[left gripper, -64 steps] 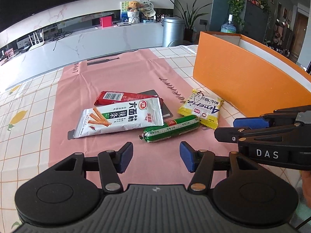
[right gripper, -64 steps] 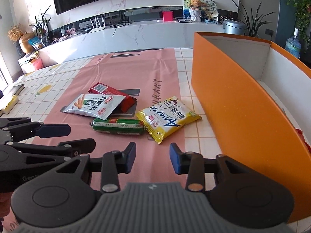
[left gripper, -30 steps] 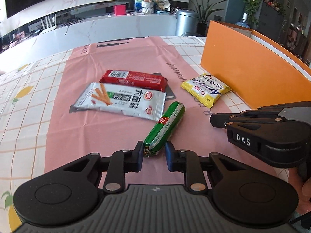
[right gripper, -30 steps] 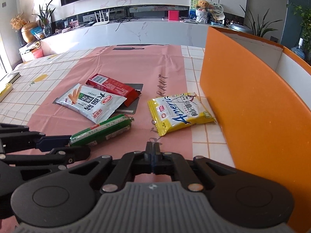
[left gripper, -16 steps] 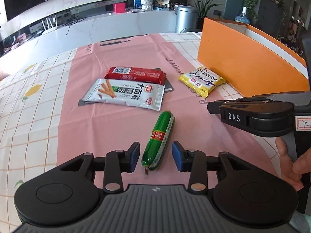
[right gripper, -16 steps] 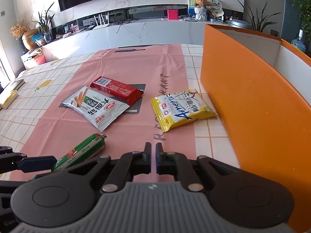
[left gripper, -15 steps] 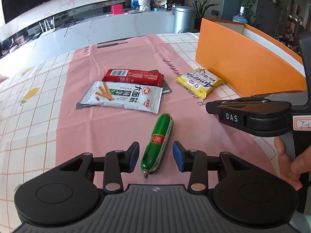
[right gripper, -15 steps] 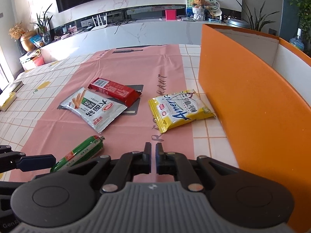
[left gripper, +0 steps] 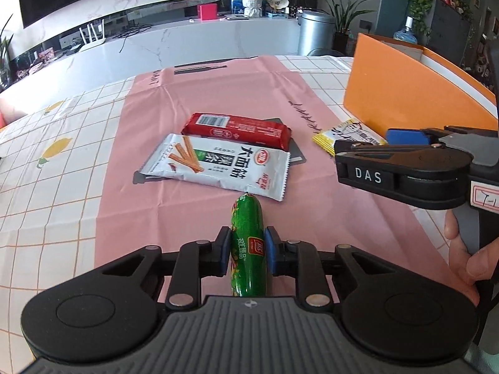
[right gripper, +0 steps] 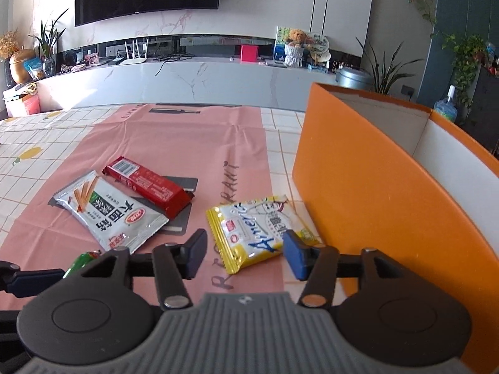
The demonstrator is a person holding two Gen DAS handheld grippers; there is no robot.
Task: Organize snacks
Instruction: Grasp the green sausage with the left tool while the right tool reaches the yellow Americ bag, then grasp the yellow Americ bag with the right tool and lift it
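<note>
One green sausage [left gripper: 248, 249] clamped between left gripper [left gripper: 247, 254] fingers, long axis pointing far. Orange box [left gripper: 405, 99] lies far right. Right gripper [right gripper: 244, 254] fingers wide apart, empty, over yellow packet [right gripper: 252, 230].

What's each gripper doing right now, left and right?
Left gripper: closed on the green sausage.
Right gripper: open, holding nothing, fingers on either side of the yellow snack packet.
</note>
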